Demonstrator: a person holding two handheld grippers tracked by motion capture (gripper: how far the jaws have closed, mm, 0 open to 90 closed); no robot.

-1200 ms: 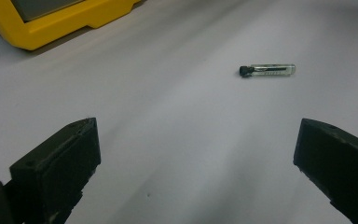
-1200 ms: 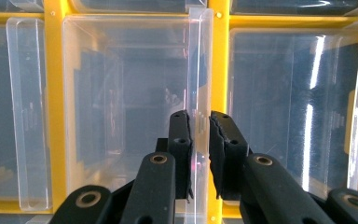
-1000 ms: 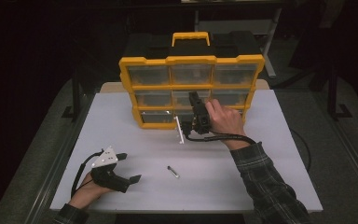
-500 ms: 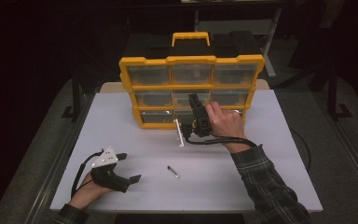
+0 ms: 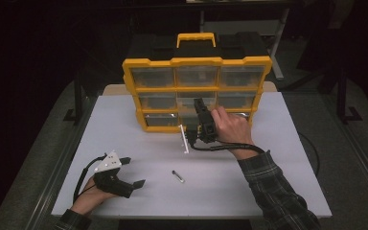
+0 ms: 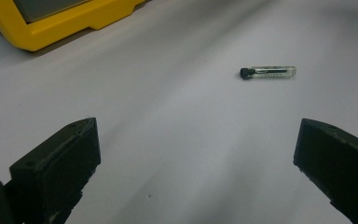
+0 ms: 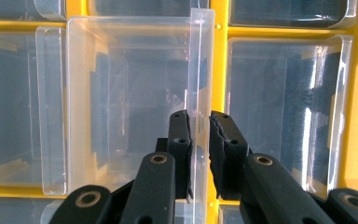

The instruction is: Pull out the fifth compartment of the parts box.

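A yellow organizer [image 5: 196, 61] with clear drawers stands upright at the back of the white table [image 5: 278, 158]. My right gripper [image 5: 199, 103] reaches into its front; in the right gripper view the jaws [image 7: 198, 122] are shut on the thin side wall of a clear drawer [image 7: 130, 93] that is pulled out. A small clear vial with a black cap [image 5: 178, 176] lies on the table. My left gripper [image 5: 134, 171] rests low at the front left, open, with the vial [image 6: 268, 72] ahead of its jaws and to the right, apart from them [image 6: 196, 135].
A whitish plastic strip [image 5: 184, 139] stands out in front of the organizer's bottom row, left of my right hand. The organizer's lower corner [image 6: 65, 28] lies ahead of the left gripper. Cables trail from both grippers. Table edges lie near left and front.
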